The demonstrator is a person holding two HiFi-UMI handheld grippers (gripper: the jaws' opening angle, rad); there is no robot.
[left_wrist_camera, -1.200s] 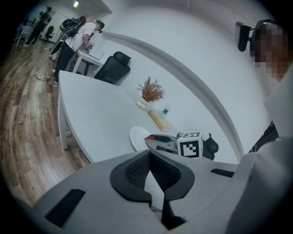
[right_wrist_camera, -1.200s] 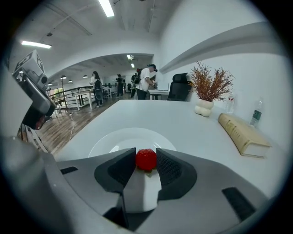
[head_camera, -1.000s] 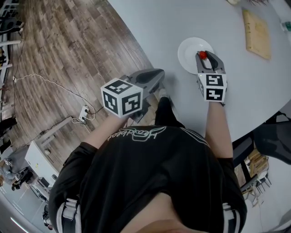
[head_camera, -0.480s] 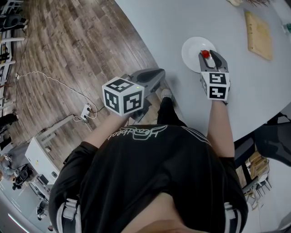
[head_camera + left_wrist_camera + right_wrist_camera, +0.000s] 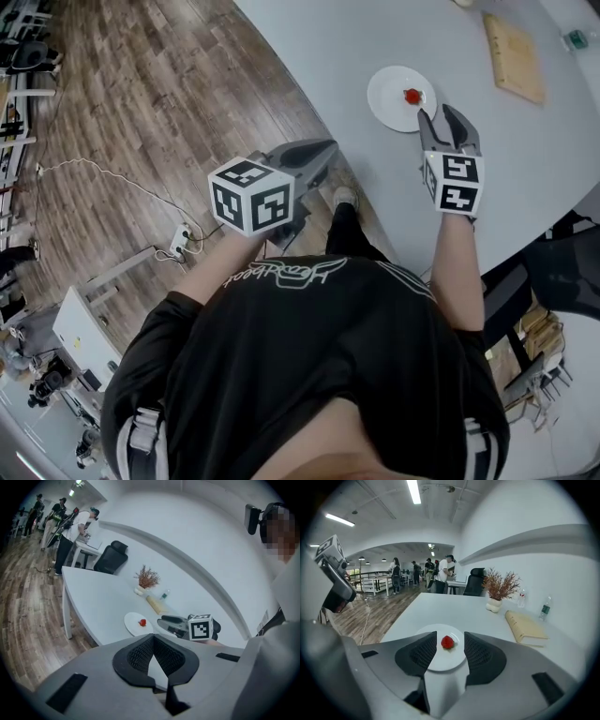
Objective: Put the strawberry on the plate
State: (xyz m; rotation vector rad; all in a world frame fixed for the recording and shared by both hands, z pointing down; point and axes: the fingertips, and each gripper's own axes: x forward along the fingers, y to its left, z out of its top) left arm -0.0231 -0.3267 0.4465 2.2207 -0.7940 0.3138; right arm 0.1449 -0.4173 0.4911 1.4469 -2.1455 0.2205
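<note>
The red strawberry lies on the small white plate on the grey table. My right gripper hovers just short of the plate's near rim, its jaws opening and touching nothing. In the right gripper view the strawberry rests on the plate, seen through the gap of the gripper. My left gripper hangs off the table over the floor, empty, with its pads meeting at the tips. From there the plate and strawberry show far ahead.
A tan book lies beyond the plate. A vase of dry twigs and two bottles stand at the table's far side. The table's curved edge borders wooden floor with a cable and power strip. People stand far off.
My right gripper has drawn back from the plate toward me and its jaws have spread, leaving the strawberry on the plate. The left gripper has stayed put.
</note>
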